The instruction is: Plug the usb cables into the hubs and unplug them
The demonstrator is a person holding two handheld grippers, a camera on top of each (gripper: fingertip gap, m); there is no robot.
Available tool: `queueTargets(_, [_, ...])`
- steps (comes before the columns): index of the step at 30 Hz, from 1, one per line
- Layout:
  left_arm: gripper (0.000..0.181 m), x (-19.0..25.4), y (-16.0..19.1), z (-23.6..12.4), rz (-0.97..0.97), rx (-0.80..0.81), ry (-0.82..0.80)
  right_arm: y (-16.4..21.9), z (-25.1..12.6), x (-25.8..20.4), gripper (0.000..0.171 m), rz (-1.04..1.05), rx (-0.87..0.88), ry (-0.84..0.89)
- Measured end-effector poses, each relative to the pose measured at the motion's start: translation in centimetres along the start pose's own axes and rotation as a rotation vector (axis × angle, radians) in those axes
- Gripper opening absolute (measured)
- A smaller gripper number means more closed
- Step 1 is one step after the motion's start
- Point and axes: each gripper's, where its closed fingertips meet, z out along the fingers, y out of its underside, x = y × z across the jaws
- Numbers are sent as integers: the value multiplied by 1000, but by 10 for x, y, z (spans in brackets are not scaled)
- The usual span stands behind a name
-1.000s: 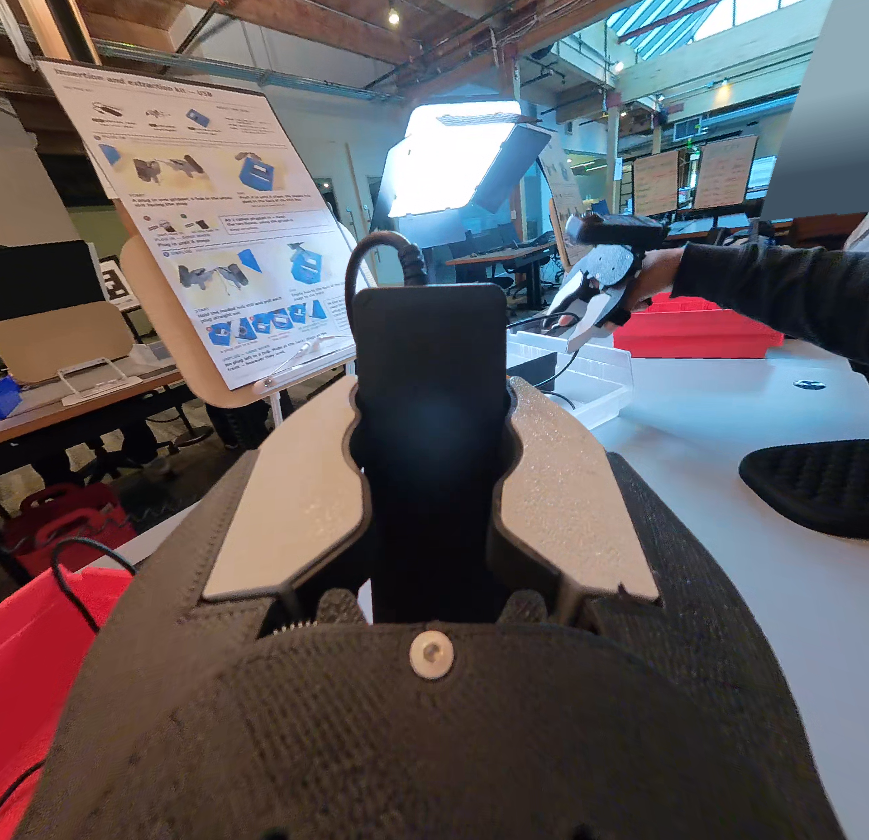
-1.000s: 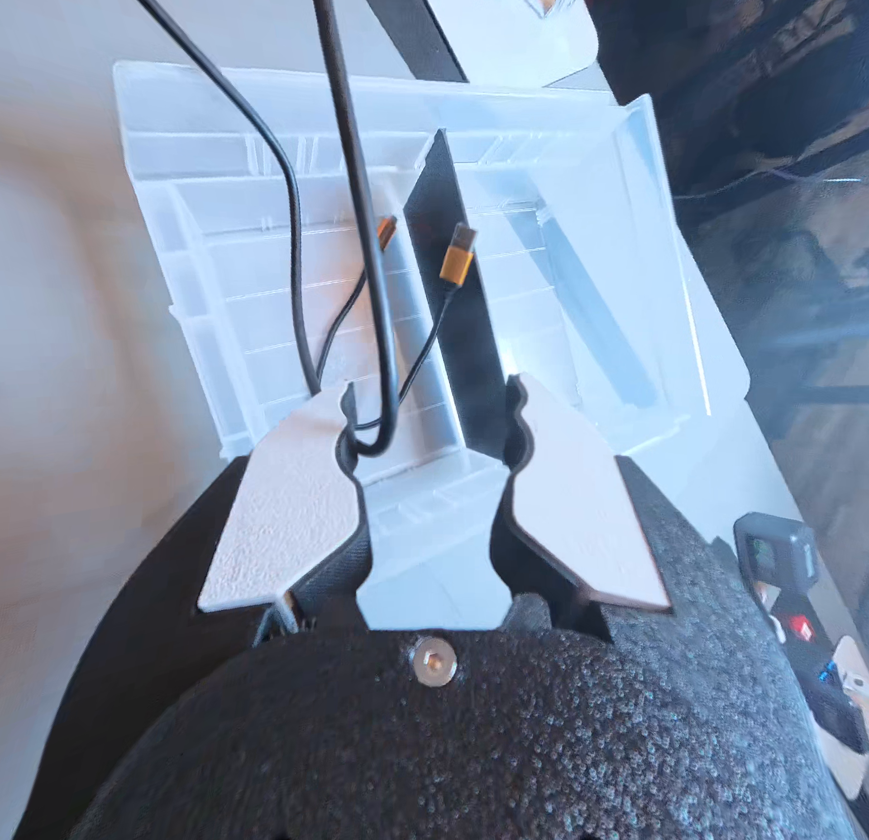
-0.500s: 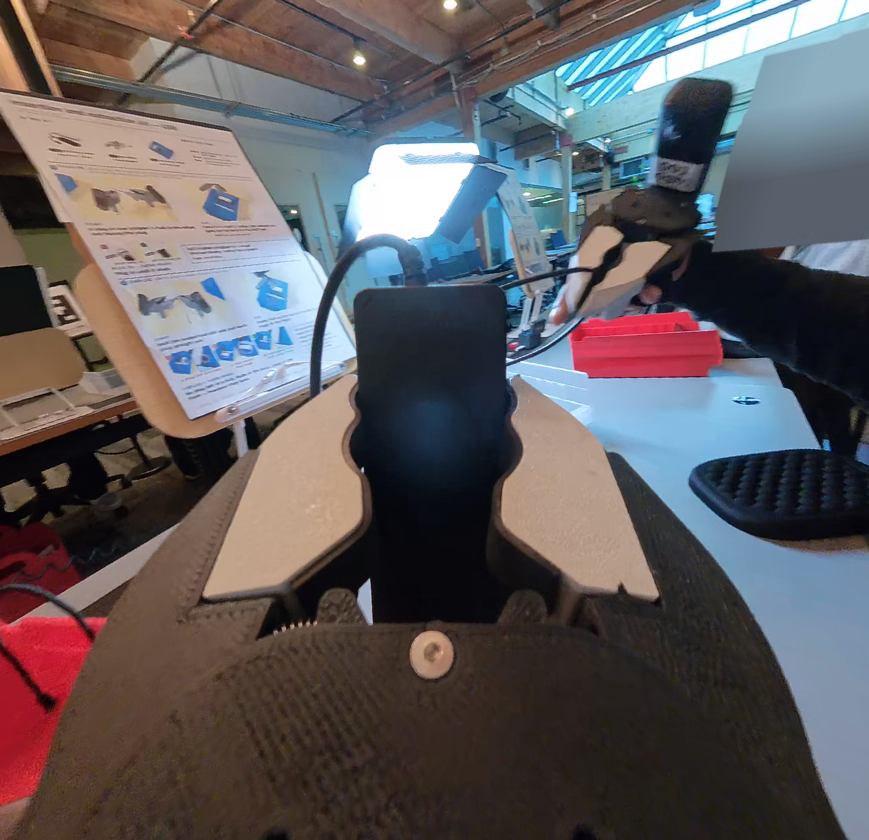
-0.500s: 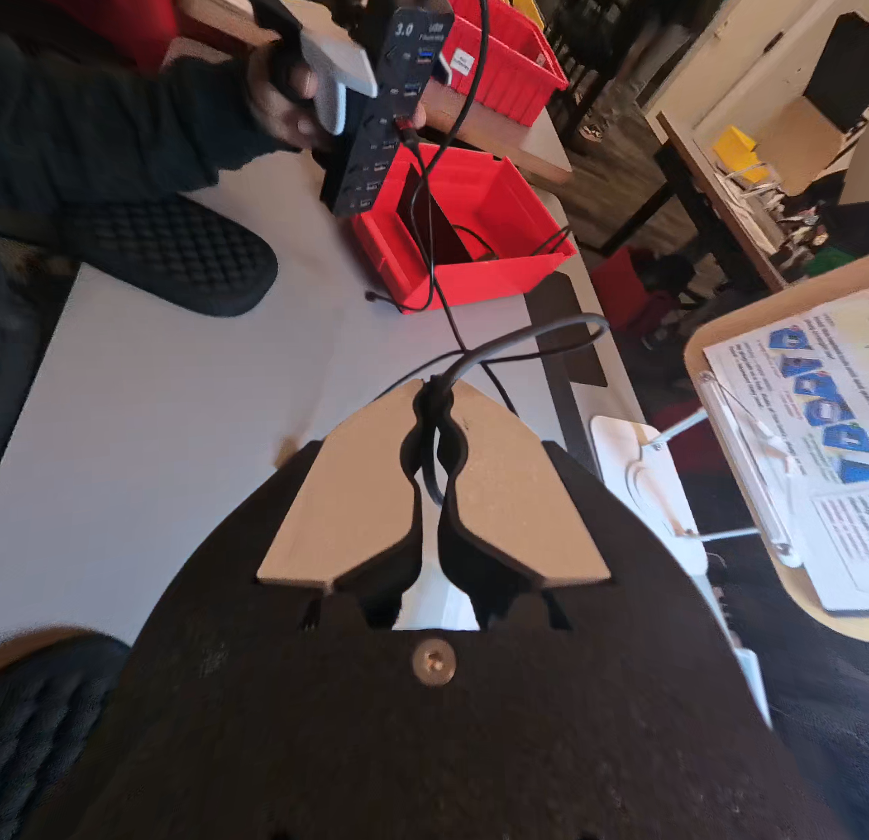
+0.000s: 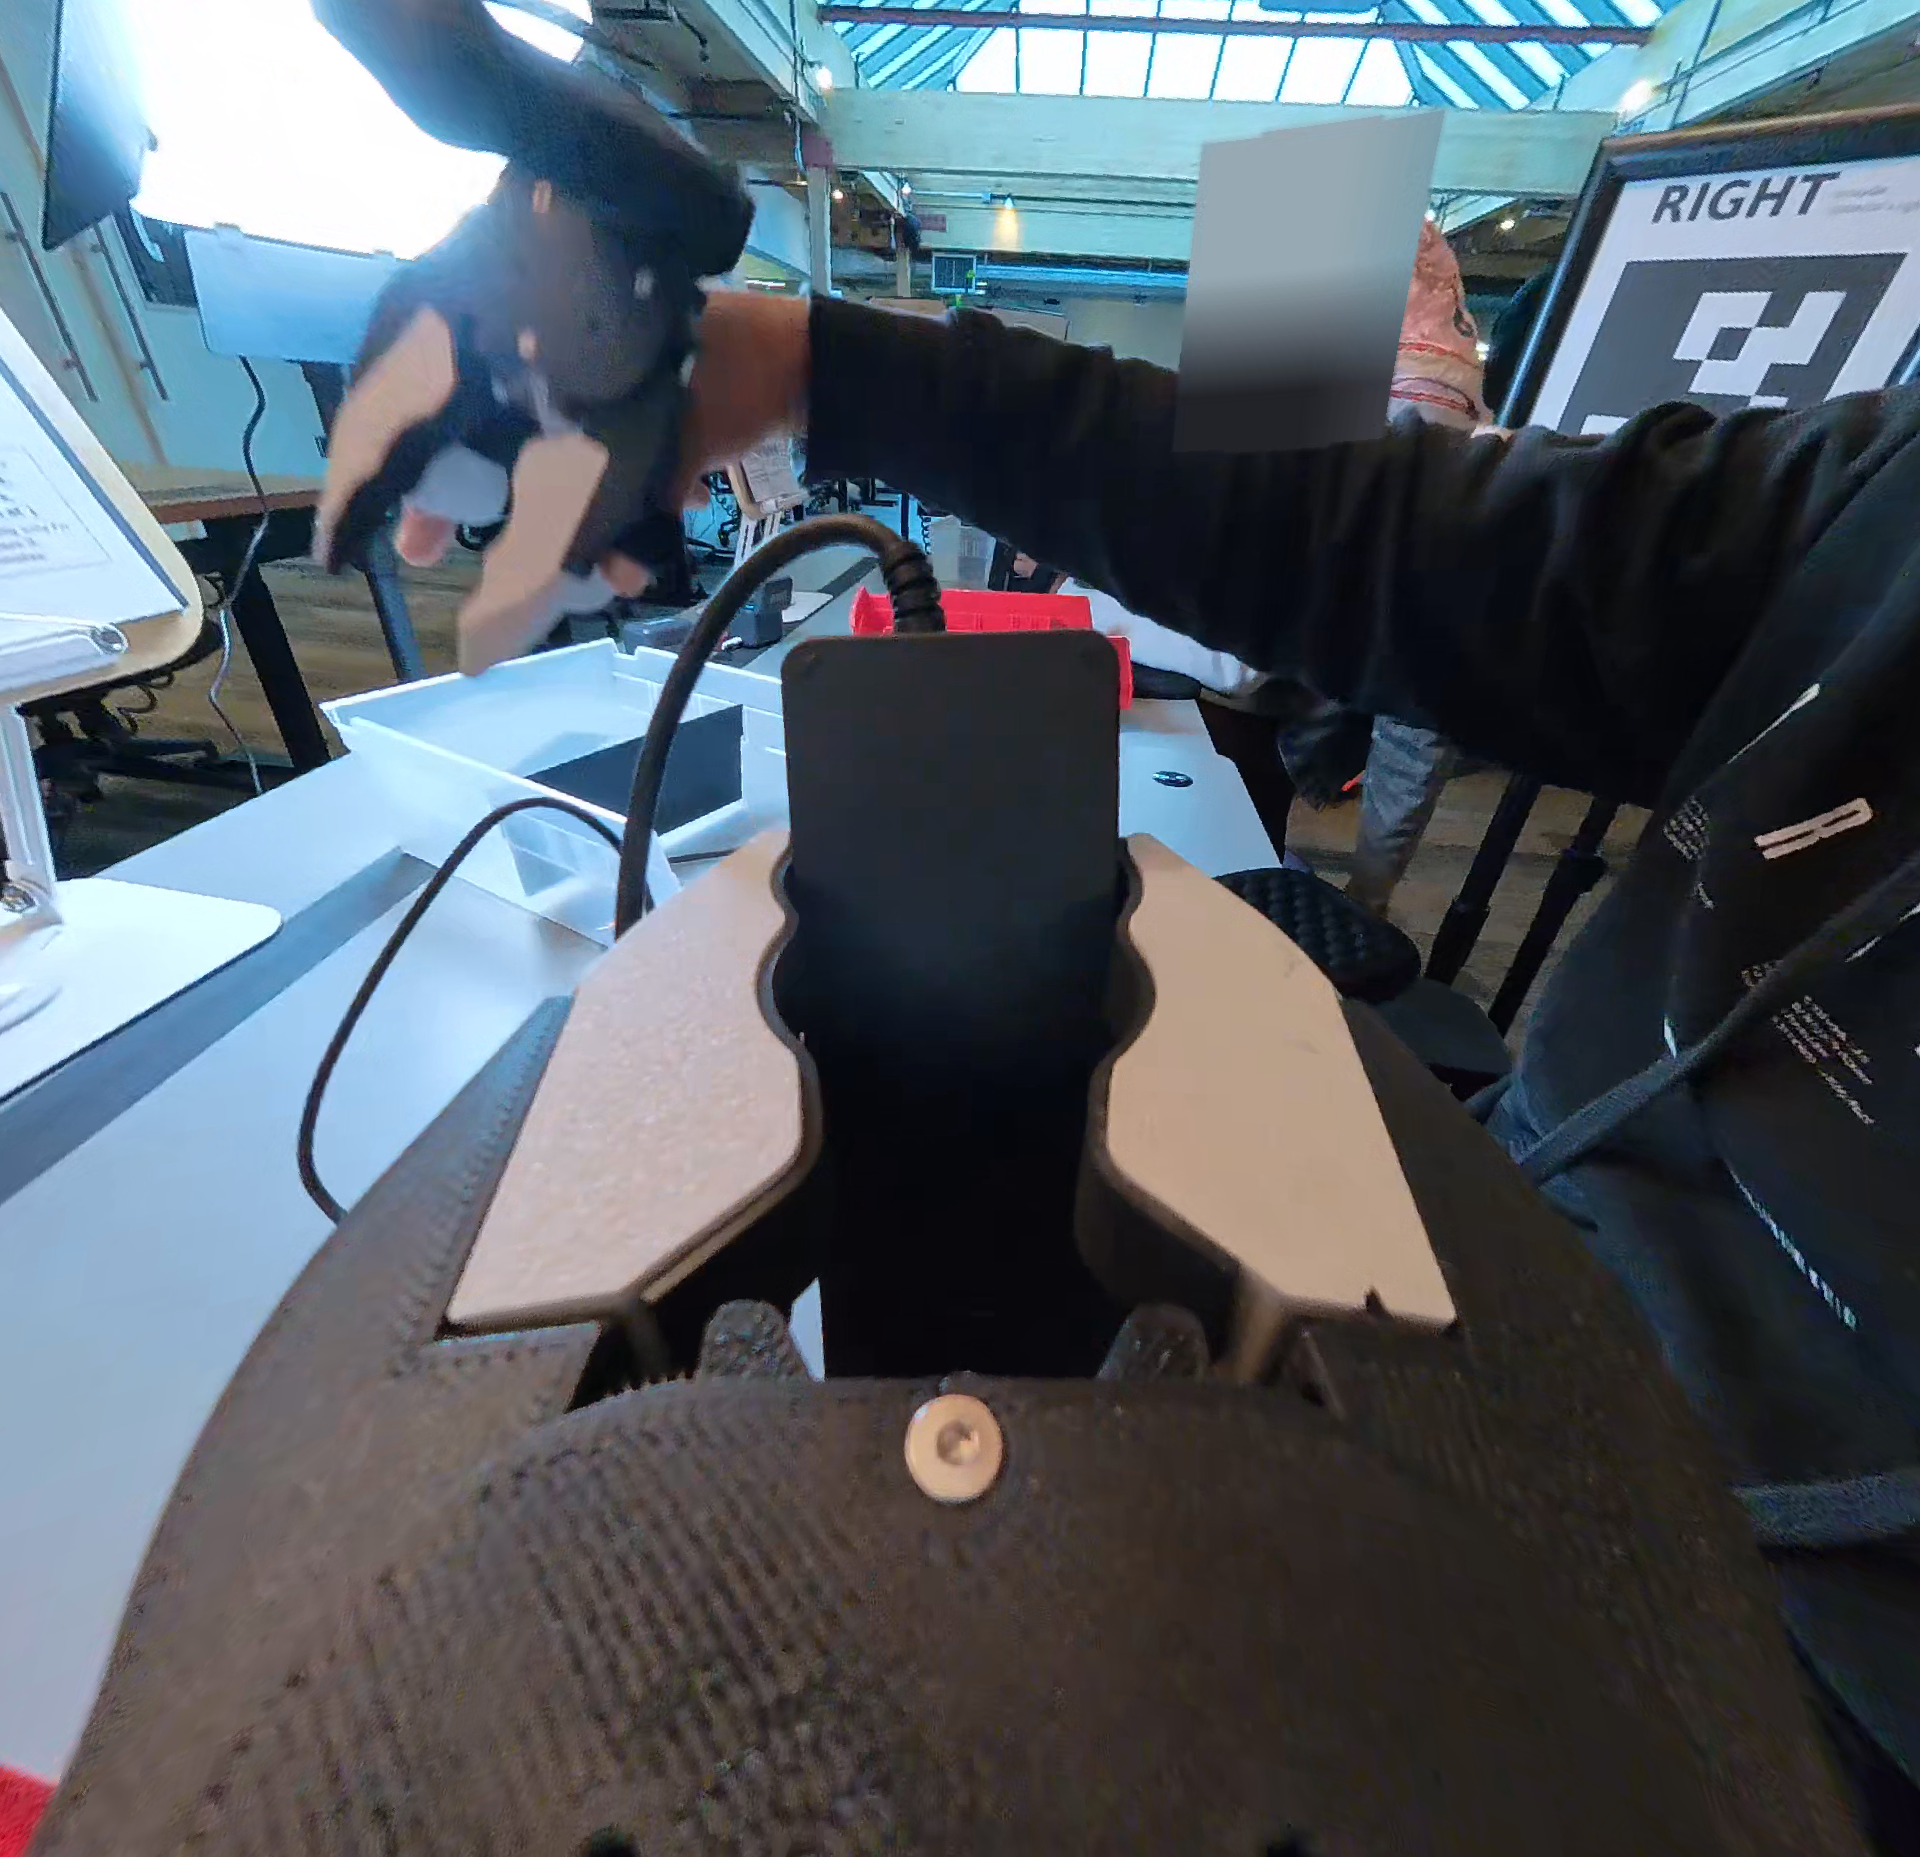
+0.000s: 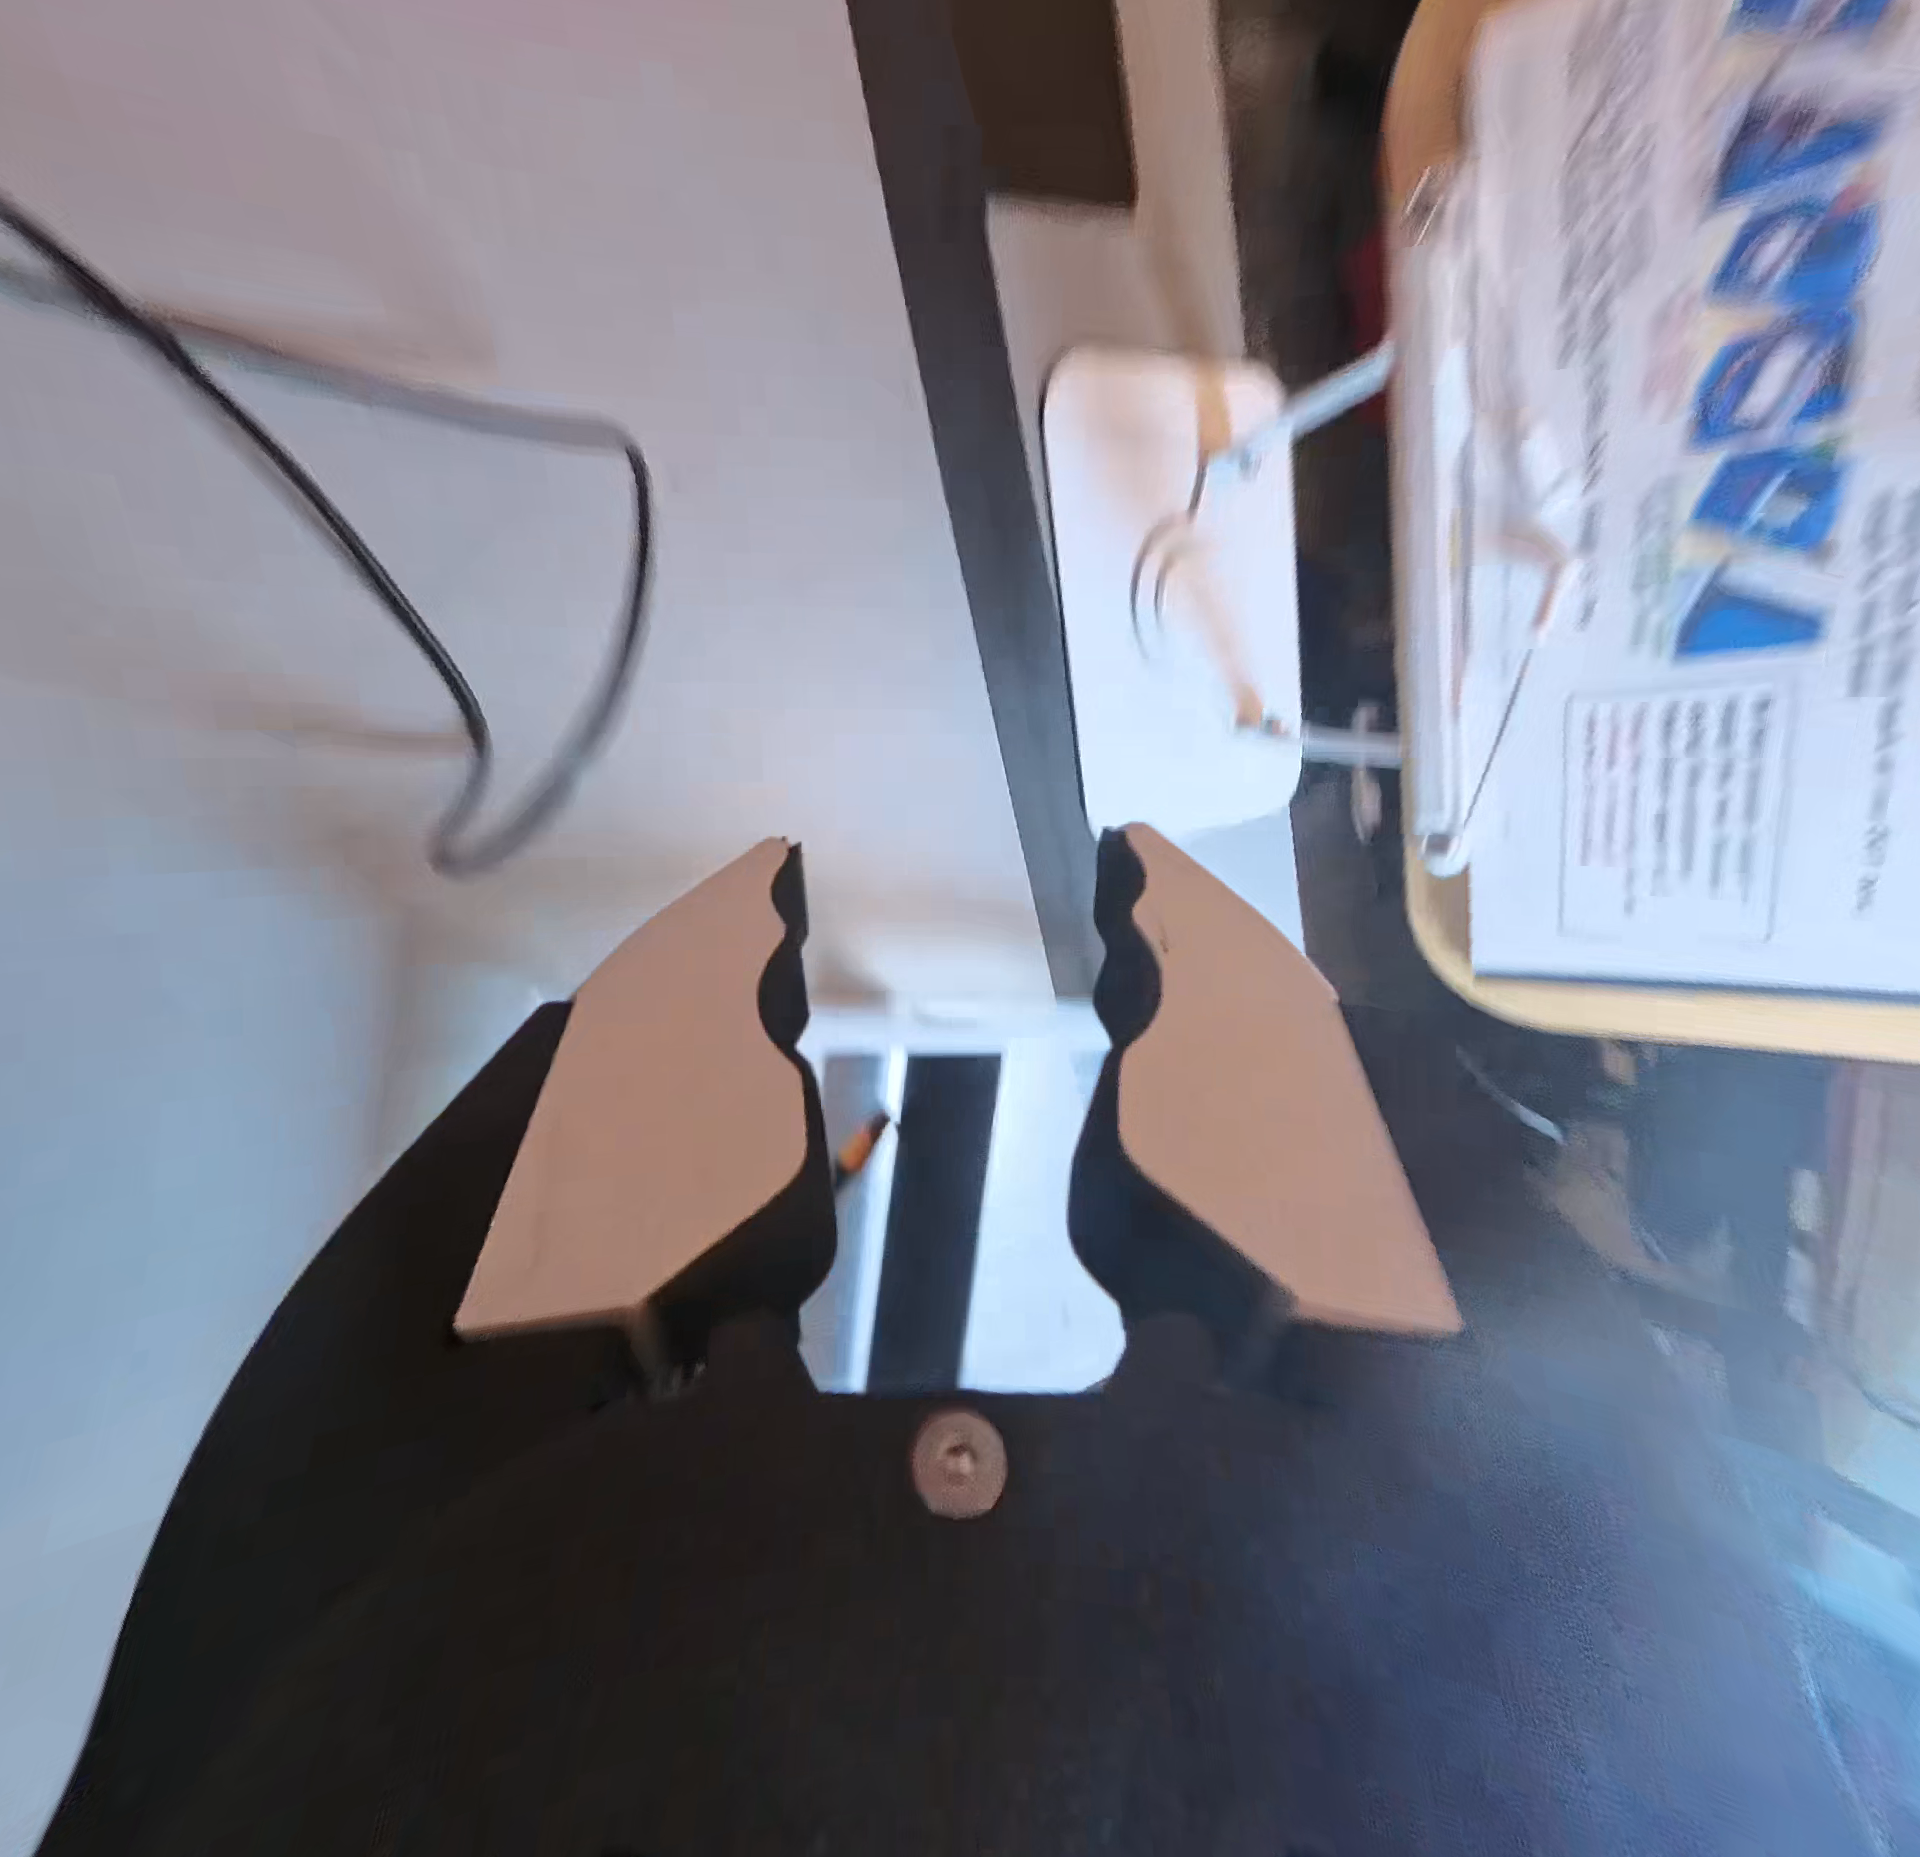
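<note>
My left gripper (image 5: 951, 862) is shut on a black USB hub (image 5: 951, 789), held upright above the white table (image 5: 187, 1288). A thick black cable (image 5: 717, 644) leaves the hub's top end and arcs down to the left. My right gripper (image 6: 951, 857) is open and empty, above the white bin (image 6: 1029, 1215). It also shows in the left wrist view (image 5: 457, 560), raised above that bin (image 5: 540, 716). A thin black cable (image 6: 343, 550) lies looped on the table. An orange USB plug (image 6: 862, 1147) lies in the bin below the right gripper.
An instruction sheet on a wooden board (image 6: 1662, 519) stands on a white base (image 6: 1174, 602) at the table's edge. A red bin (image 5: 997, 612) sits at the back. A black padded rest (image 5: 1330, 934) lies on the right. The person's dark sleeve (image 5: 1351, 560) crosses the view.
My right gripper has opened and let go of the thin cable, then swung back over the white bin. My left gripper has turned right, still gripping the hub.
</note>
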Motion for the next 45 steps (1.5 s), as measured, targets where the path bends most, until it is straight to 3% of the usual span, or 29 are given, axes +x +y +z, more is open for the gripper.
queueTargets(5, [57, -8, 2, 6, -51, 66, -12, -96, -70, -43, 53, 170, 607, -77])
queueTargets(8, [55, -10, -1, 6, -88, 131, 6, -117, -105, -91, 53, 262, 892, -171])
queueTargets(10, [55, -9, -3, 6, -96, 166, 17, -118, -108, -123, 53, 302, 965, -226])
queueTargets(14, [55, -5, -3, 9, -96, 202, 53, -109, -80, -183, 54, 295, 922, -342])
queueTargets(19, [55, 6, 2, 16, -63, 205, 100, -97, -36, -226, 46, 223, 761, -444])
queueTargets(23, [55, 12, 16, 22, 15, 142, 103, -102, -35, -237, 17, 210, 799, -490])
queueTargets(28, [55, 15, 36, 22, 118, -20, 93, -93, -32, -239, 16, 128, 778, -434])
queueTargets(31, [69, 8, 59, 23, 232, -178, 24, -90, -34, -238, 16, 82, 763, -396])
queueTargets(34, [65, 7, 76, 29, 343, -280, -14, -89, -34, -240, 16, 42, 757, -372])
queueTargets(38, [65, -10, 82, 24, 481, -398, -137, -83, -29, -231, 16, -19, 723, -272])
queueTargets(40, [64, -35, 72, 4, 484, -384, -253, -72, -36, -212, 16, 8, 744, -244])
queueTargets(45, [64, -47, 42, -35, 301, -203, -266, -39, -108, -120, 16, 157, 900, -46])
